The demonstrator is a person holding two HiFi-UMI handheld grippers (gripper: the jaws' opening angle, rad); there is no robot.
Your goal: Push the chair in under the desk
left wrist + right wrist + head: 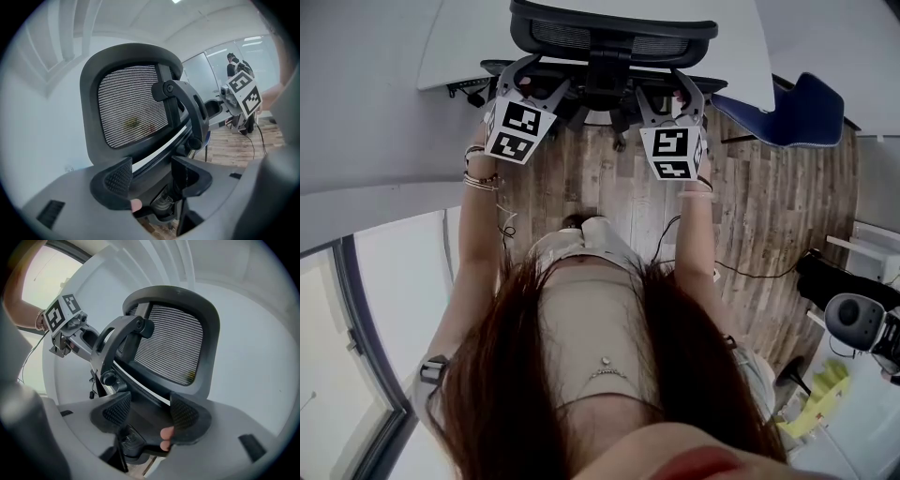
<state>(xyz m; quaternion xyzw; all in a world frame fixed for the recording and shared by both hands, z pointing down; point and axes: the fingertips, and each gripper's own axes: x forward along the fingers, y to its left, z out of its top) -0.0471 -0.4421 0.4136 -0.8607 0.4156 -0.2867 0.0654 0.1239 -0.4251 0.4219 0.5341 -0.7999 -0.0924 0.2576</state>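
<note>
A black office chair (614, 37) with a mesh back stands at the edge of the white desk (469, 47), its seat partly beneath the desktop. Both grippers are up against the rear of the chair's back. My left gripper (539, 75) is open, and the chair's back frame (133, 105) fills the space between and just beyond its jaws (152, 180). My right gripper (661, 82) is open too, jaws set either side of the lower back frame (168, 343), seen close in the right gripper view (150, 416). Whether the pads touch the frame is unclear.
A blue chair (802, 108) stands to the right of the black one. Cables (750, 272) trail over the wood floor (769, 206). A black and grey device (853, 319) and yellow items (820, 389) sit low right. A person (236, 65) stands far off by glass walls.
</note>
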